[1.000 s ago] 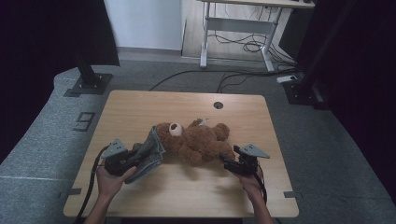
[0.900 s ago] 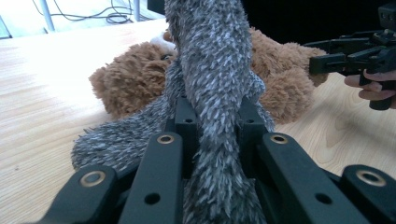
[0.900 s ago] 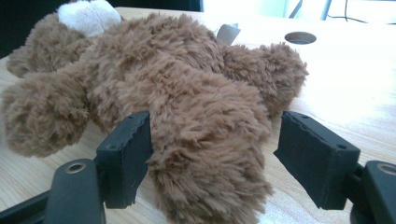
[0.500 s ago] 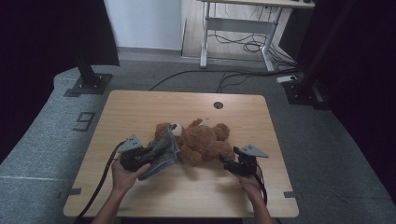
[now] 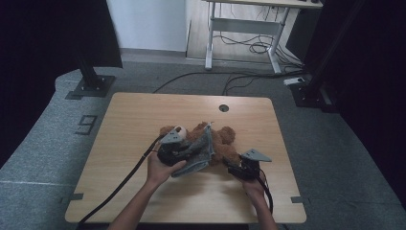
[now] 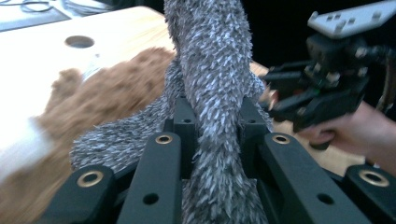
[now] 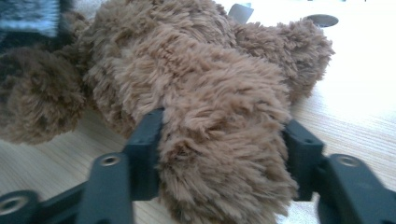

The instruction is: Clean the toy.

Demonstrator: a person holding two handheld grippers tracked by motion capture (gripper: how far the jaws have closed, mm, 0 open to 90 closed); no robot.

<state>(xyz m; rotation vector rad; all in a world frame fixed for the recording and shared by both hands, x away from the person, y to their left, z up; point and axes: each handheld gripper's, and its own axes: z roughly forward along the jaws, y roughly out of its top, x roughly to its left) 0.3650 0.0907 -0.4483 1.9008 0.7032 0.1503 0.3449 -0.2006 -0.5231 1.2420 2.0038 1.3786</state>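
**Inspector:** Starting with the left gripper (image 5: pixel 191 152); report its jaws.

**Assistant:** Clamped on the cloth (image 5: pixel 201 154), a grey shaggy piece; in the left gripper view the cloth (image 6: pixel 212 93) runs up between the two jaws, pinched tight at the tips, its free end standing above them; more of it bunches beneath. In the high view the cloth hangs over the middle of the bear (image 5: pixel 218 141).

**Inspector:** And the bear?

**Assistant:** Brown plush, lying on the table (image 5: pixel 143 120) a little nearer the person's edge than the centre; its head end points left in the high view, partly hidden behind the left gripper; a round hole (image 5: pixel 223 108) sits in the tabletop beyond it.

**Inspector:** Right gripper (image 5: pixel 233 168)?

**Assistant:** At the bear's right end, low over the table; its jaws have just been closing; in the right gripper view a limb (image 7: pixel 224 158) of the bear fills the gap, both jaws against the fur at its sides; I read that as a grip on the limb, jaws about half spread.

**Inspector:** Relation between the two grippers?

**Assistant:** Near each other, apart; the left gripper view shows the right gripper (image 6: pixel 280 91) just beyond the cloth, held in a hand (image 6: pixel 359 135).
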